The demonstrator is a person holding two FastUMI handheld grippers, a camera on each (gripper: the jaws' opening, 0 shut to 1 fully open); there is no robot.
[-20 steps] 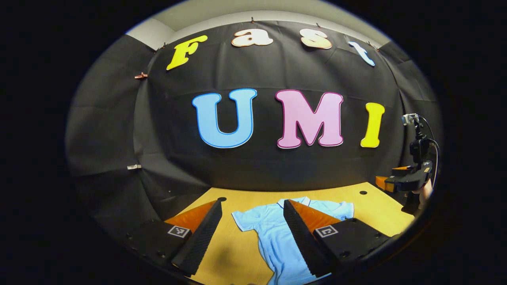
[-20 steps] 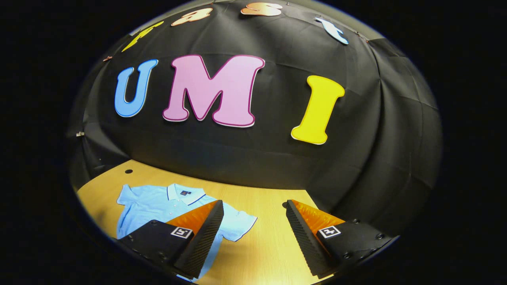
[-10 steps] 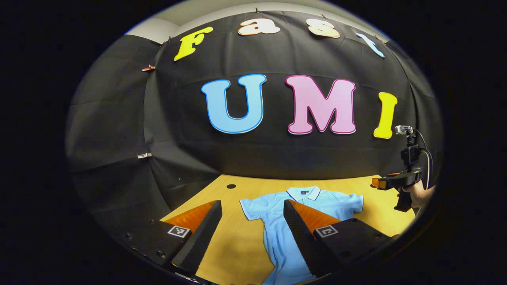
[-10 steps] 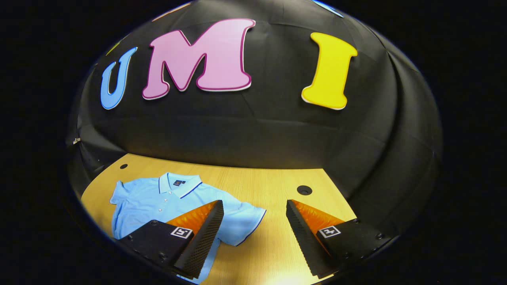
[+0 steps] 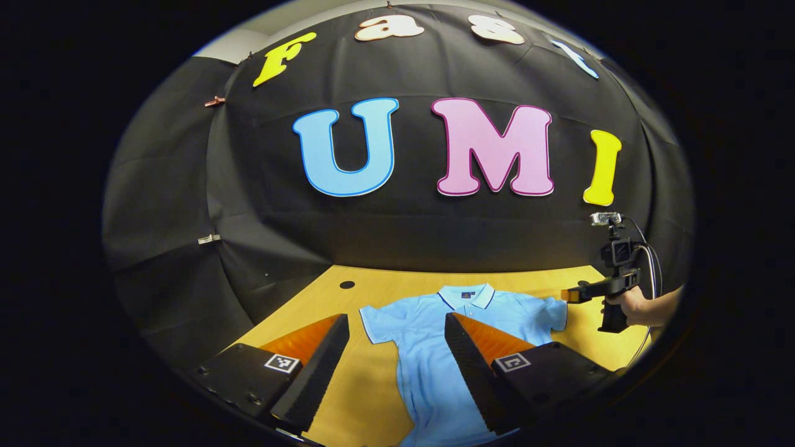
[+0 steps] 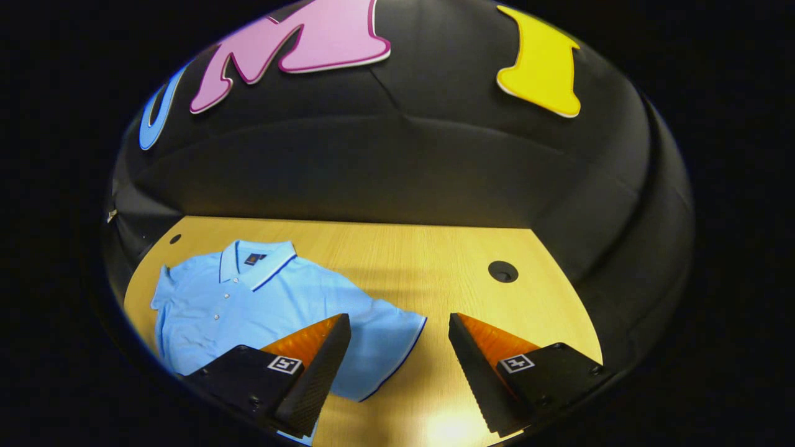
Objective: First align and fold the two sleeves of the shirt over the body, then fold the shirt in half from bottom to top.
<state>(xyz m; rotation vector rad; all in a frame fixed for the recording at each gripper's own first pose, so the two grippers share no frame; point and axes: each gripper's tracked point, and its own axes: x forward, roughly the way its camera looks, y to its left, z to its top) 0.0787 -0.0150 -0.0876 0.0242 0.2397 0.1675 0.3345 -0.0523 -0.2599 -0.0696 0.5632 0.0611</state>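
Since a second ago both claws have dipped toward the worktop, and the right claw has come closer to the shirt's right sleeve. Nearest, the left claw hangs open above the light-blue short-sleeved polo shirt, gripping nothing. The right claw, jaws also wide apart and empty, hovers over that sleeve's edge. The shirt lies flat and unfolded on the pale wooden worktop, collar toward the far side.
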